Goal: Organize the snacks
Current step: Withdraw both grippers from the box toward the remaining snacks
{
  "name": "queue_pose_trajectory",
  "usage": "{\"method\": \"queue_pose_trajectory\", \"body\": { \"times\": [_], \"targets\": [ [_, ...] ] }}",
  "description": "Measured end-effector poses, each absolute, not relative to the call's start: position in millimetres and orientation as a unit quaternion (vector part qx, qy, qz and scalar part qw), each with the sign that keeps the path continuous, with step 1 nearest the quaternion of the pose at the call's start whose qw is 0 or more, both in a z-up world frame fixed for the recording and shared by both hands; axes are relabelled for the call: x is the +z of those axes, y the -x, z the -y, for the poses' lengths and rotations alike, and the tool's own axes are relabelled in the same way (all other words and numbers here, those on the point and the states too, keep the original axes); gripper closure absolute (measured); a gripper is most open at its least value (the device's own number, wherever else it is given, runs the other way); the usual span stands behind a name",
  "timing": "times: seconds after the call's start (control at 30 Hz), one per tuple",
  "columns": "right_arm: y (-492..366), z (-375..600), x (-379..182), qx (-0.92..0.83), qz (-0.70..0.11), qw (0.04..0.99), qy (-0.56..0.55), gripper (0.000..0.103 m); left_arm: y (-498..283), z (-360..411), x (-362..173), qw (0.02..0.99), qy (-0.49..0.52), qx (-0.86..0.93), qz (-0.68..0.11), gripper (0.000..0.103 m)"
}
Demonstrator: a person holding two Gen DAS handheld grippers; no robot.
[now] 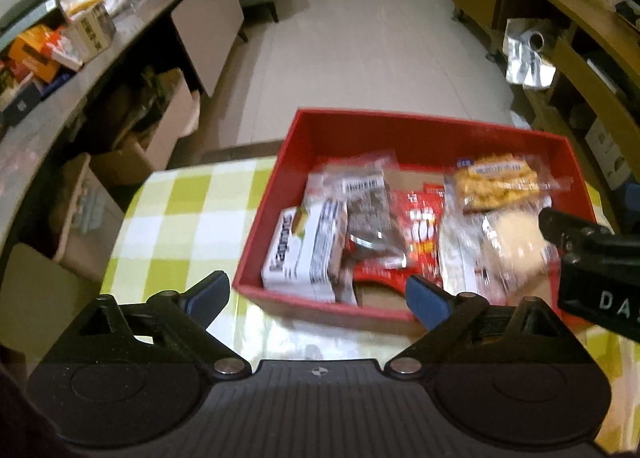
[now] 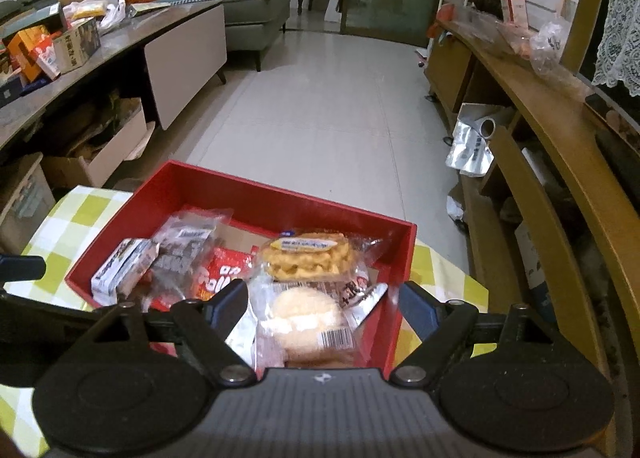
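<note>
A red box (image 1: pixel 424 130) (image 2: pixel 256 194) sits on a green-checked tablecloth (image 1: pixel 180 210) (image 2: pixel 76 214). Inside lie a white carton (image 1: pixel 304 250) (image 2: pixel 120 274), a dark clear-wrapped snack (image 1: pixel 368 210) (image 2: pixel 180 254), a red packet (image 1: pixel 416 226) (image 2: pixel 220 274), a yellow waffle snack (image 1: pixel 496 182) (image 2: pixel 308 256) and a pale round bun in clear wrap (image 1: pixel 516 246) (image 2: pixel 304 322). My left gripper (image 1: pixel 316 298) is open and empty at the box's near edge. My right gripper (image 2: pixel 324 306) is open, its fingers either side of the bun without touching it; it shows in the left wrist view (image 1: pixel 592 254).
A long counter (image 2: pixel 80 58) with boxes and bags runs along the left, cardboard boxes (image 1: pixel 148 146) below it. A wooden shelf unit (image 2: pixel 560 162) stands to the right with a foil roll (image 2: pixel 476 138). Tiled floor (image 2: pixel 320 98) lies beyond the table.
</note>
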State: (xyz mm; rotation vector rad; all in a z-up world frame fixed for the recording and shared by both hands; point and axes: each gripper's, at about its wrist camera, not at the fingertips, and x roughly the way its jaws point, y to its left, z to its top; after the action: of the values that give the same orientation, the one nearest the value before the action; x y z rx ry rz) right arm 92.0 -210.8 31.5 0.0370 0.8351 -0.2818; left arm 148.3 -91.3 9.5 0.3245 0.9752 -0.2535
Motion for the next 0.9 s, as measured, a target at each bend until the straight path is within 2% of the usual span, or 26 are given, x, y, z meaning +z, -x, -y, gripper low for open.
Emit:
{"method": "queue_pose_trajectory", "body": {
  "times": [0.47, 0.9],
  "targets": [
    [-46.2, 196.8, 31.5, -0.129, -0.430, 0.894, 0.012, 0.015, -106.2, 86.3, 7.4, 0.845, -0.169, -0.141, -0.488, 0.005],
    [-6.4, 194.1, 15.7, -0.116, -0.461, 0.880, -0.006, 0.015, -69.8, 81.0, -4.7, 0.820, -0.180, -0.172, -0.516, 0.004]
  ]
}}
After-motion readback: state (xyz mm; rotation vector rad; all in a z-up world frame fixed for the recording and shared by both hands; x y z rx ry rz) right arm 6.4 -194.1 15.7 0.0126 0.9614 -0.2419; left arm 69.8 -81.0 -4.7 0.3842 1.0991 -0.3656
